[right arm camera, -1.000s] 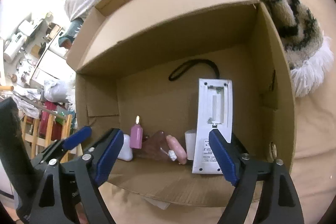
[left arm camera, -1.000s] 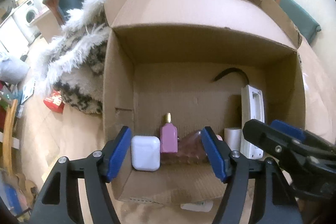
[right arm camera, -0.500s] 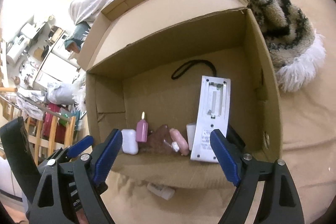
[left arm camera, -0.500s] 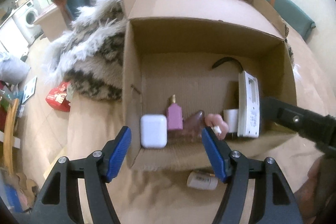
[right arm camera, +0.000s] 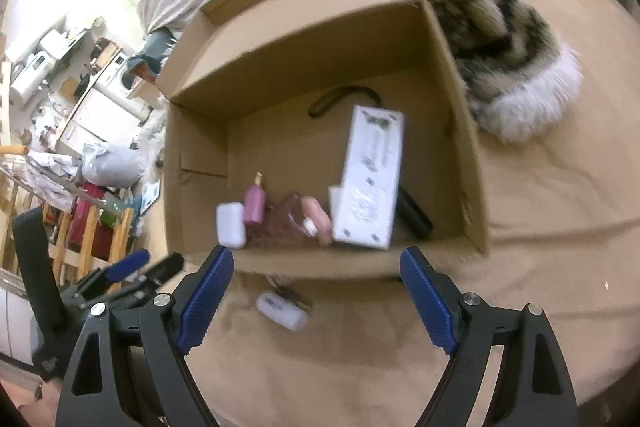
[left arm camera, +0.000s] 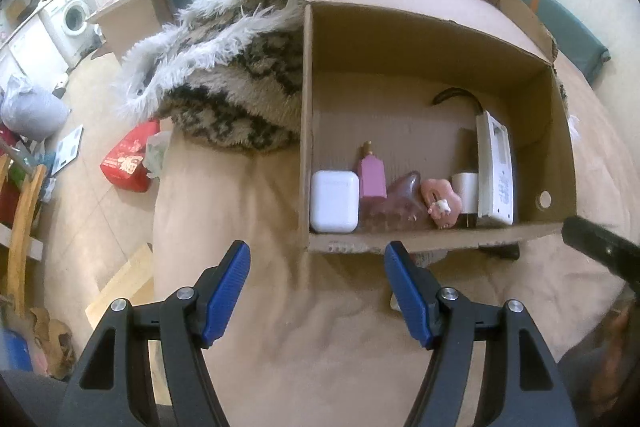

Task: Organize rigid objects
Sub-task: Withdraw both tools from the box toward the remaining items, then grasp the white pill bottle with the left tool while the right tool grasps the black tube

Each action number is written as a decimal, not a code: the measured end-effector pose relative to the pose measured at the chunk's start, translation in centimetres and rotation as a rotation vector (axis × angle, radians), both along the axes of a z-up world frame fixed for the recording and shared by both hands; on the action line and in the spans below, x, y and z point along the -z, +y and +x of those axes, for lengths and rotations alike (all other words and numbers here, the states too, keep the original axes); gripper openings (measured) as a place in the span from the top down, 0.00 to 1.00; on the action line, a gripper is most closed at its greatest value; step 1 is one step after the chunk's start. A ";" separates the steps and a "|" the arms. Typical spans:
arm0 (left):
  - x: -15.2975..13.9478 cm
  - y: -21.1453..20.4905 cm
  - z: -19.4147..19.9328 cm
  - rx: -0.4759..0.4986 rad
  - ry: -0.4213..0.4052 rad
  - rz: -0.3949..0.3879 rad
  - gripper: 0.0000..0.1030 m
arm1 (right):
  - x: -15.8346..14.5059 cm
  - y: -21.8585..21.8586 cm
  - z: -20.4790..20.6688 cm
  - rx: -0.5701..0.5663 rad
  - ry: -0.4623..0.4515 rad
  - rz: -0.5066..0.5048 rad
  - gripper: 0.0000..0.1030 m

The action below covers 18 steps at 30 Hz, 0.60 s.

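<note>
An open cardboard box [left arm camera: 308,131] [right arm camera: 468,163] lies on a tan bedspread. Along its near wall stand a white earbud case [left arm camera: 334,201] [right arm camera: 231,225], a pink bottle [left arm camera: 372,179] [right arm camera: 255,205], a clear pinkish piece [left arm camera: 402,195], a pink toy [left arm camera: 440,201] [right arm camera: 318,219], a small white cylinder [left arm camera: 465,185] and a white remote [left arm camera: 494,167] [right arm camera: 370,179]. A black strap [left arm camera: 456,95] lies further back. A small white container [right arm camera: 282,311] rests outside, before the box. My left gripper [left arm camera: 318,287] and right gripper [right arm camera: 316,301] both hang open and empty above the bedspread, short of the box.
A furry patterned blanket [left arm camera: 224,67] [right arm camera: 504,39] lies beside the box. A red bag [left arm camera: 130,163] and a wooden chair [left arm camera: 20,227] stand on the floor left of the bed. A black object [right arm camera: 414,215] sits in the box's right corner. The bedspread's left edge [left arm camera: 160,227] drops off.
Both grippers have pulled back from over the box, so it now sits further off. The small white container outside the box has come into the right wrist view. The jaws kept their width.
</note>
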State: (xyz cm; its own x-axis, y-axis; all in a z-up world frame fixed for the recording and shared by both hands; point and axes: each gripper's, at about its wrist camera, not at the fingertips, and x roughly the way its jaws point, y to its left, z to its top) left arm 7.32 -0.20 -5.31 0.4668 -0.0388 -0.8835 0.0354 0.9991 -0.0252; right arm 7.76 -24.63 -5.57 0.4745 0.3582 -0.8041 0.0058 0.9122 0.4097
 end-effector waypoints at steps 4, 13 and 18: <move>0.5 -0.3 -0.8 0.014 0.014 0.000 0.35 | 1.1 -1.8 -1.8 0.061 0.037 0.019 0.12; 4.1 -4.5 -1.2 0.153 0.145 -0.025 0.35 | 3.7 -3.7 -1.9 0.164 0.137 0.061 0.12; 6.6 -7.7 -0.7 0.254 0.198 0.025 0.35 | 5.1 -3.3 -1.1 0.167 0.185 0.042 0.12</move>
